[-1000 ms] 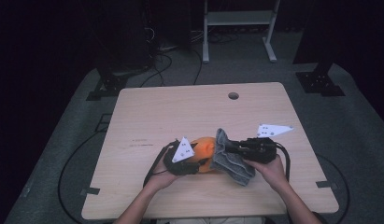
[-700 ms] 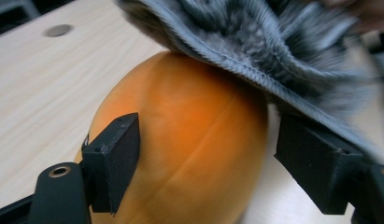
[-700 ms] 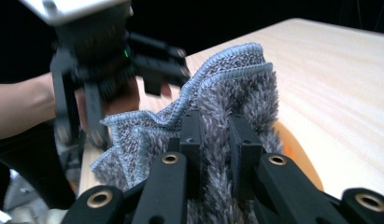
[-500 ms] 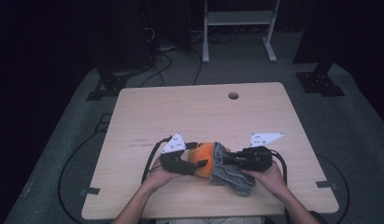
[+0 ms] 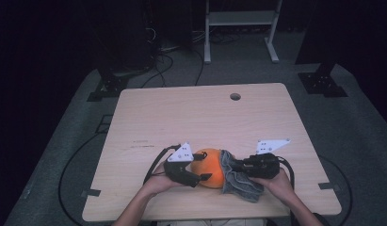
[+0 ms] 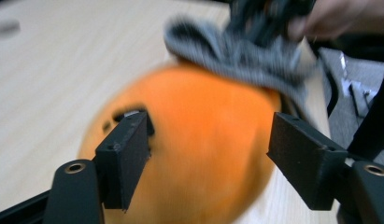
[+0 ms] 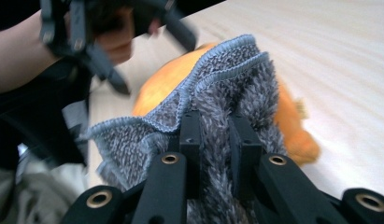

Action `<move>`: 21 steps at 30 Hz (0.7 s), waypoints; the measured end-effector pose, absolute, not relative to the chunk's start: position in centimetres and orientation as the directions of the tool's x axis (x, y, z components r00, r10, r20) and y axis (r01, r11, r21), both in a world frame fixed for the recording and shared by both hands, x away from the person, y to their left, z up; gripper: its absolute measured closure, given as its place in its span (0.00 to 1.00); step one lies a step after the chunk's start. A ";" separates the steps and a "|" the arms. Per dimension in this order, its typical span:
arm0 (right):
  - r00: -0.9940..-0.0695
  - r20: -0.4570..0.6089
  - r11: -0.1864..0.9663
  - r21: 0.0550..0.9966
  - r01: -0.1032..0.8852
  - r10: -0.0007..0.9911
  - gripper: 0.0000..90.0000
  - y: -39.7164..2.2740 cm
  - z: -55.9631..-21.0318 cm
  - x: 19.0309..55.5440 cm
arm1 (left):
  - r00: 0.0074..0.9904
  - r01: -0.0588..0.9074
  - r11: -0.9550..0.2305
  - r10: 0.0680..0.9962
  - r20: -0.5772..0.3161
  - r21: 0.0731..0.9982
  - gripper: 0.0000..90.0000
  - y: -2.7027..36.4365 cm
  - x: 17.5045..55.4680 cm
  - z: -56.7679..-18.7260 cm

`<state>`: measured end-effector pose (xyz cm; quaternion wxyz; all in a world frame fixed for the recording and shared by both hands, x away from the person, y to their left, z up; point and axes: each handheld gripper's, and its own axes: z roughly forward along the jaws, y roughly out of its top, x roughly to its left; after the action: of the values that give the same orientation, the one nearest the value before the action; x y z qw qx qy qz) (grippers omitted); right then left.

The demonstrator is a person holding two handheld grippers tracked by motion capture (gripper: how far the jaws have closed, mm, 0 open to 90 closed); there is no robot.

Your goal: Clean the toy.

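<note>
High view: a person's two forearms enter from the near edge of a light wooden table (image 5: 181, 113), each hand holding a black two-jaw gripper. An orange rounded object (image 5: 209, 167), possibly a soft toy, lies near the table's front edge, between the two grippers. The left gripper (image 5: 200, 178) lies against the object's left side. The right gripper (image 5: 234, 165) points at the object's right side and clamps a grey microfibre cloth (image 5: 238, 181), which is pressed against the object and trails down onto the table toward the person.

Left gripper view: the two jaws stand parted on either side of the orange object (image 6: 194, 149). The jaws have just been opening and then closed in a little; the left pad sits at the object's surface, while the right pad stands clear of it, so the object is between the jaws but not clamped. The cloth (image 6: 236, 51) drapes over the object's far upper side.

Right gripper view: the jaws are closed tightly on a fold of the cloth (image 7: 217, 93), whose blue-stitched hem rises above them. The orange object (image 7: 292, 126) shows behind and beside the cloth, touching it.
</note>
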<state>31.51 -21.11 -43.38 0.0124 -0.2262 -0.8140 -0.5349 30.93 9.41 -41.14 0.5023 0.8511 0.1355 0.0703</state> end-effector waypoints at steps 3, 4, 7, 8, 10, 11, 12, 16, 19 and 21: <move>-0.916 0.254 0.361 0.860 0.361 0.310 0.86 -20.8 -43.5 31.0 | 0.945 0.144 -0.415 0.326 0.000 0.898 0.21 8.7 31.5 -40.9; -0.921 0.249 0.371 0.859 0.352 0.298 0.86 -20.7 -43.5 30.9 | 0.944 0.152 -0.407 0.330 -0.011 0.901 0.20 8.3 31.7 -41.0; -0.925 0.241 0.367 0.865 0.342 0.293 0.86 -21.2 -43.4 30.6 | 0.943 0.185 -0.472 0.333 -0.020 0.862 0.14 7.3 32.4 -41.7; -0.923 0.243 0.354 0.870 0.344 0.299 0.86 -21.6 -43.4 30.6 | 0.942 0.197 -0.490 0.336 -0.024 0.850 0.14 7.1 32.6 -42.2; -0.917 0.252 0.325 0.878 0.351 0.308 0.86 -22.5 -43.4 30.5 | 0.938 0.223 -0.467 0.341 -0.058 0.856 0.14 7.1 32.7 -42.6; -0.911 0.252 0.311 0.882 0.355 0.326 0.86 -23.2 -43.3 30.5 | 0.937 0.224 -0.474 0.344 -0.055 0.851 0.15 7.2 32.6 -42.6; -0.906 0.248 0.301 0.885 0.356 0.342 0.86 -23.9 -43.1 30.4 | 0.938 0.222 -0.489 0.345 -0.047 0.843 0.16 7.2 32.5 -42.5; -0.879 0.230 0.249 0.901 0.354 0.418 0.86 -26.8 -42.3 30.1 | 0.943 0.165 -0.529 0.332 0.024 0.832 0.31 7.1 31.8 -42.5; -0.836 0.174 0.268 0.896 0.353 0.521 0.86 -29.3 -41.7 30.1 | 0.940 0.146 -0.535 0.337 0.051 0.832 0.45 7.0 31.5 -42.6; -0.807 0.156 0.282 0.885 0.370 0.570 0.85 -30.8 -41.9 30.2 | 0.936 0.144 -0.534 0.348 0.061 0.833 0.52 7.1 31.5 -42.6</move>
<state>30.22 -30.84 -41.93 -0.0957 -0.2958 -0.7948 -0.5212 31.47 7.09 -42.60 0.4615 0.8688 0.1415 0.1102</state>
